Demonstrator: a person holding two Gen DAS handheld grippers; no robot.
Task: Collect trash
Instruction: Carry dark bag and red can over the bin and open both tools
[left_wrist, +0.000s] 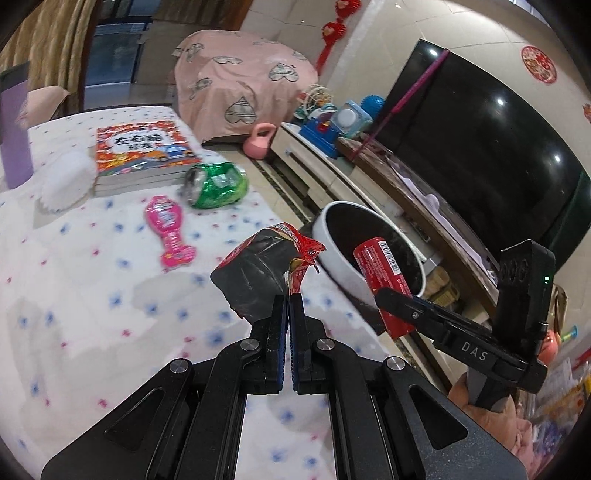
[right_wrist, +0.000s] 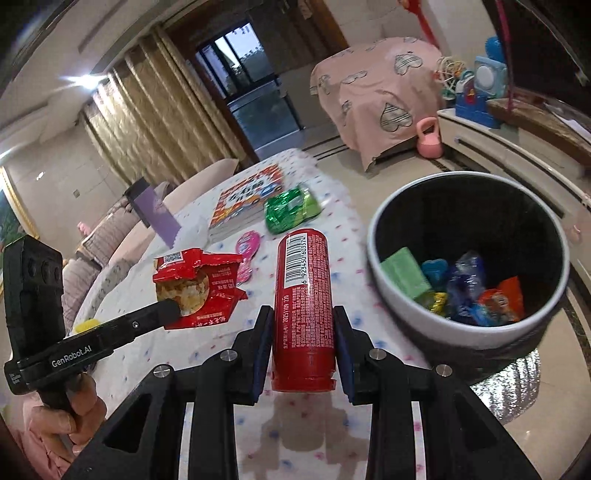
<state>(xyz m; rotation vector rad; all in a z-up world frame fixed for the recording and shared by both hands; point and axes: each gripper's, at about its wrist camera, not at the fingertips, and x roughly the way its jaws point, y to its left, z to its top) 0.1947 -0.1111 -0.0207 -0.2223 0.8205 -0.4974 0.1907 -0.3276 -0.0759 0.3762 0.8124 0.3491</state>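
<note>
While both loads hang near the bin (right_wrist: 384, 236) at right of frame, it's the carry step imo. Left gripper (left_wrist: 288, 299) pinches the snack wrapper (left_wrist: 258, 273), right gripper (right_wrist: 301, 314) clamps the red can (right_wrist: 304, 314); next needs both over the rim, then let go.

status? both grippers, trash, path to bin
Left gripper shut on red snack wrapper. Right gripper shut on red can. Bin just right, part full. Path clear; green can remains on table.
</note>
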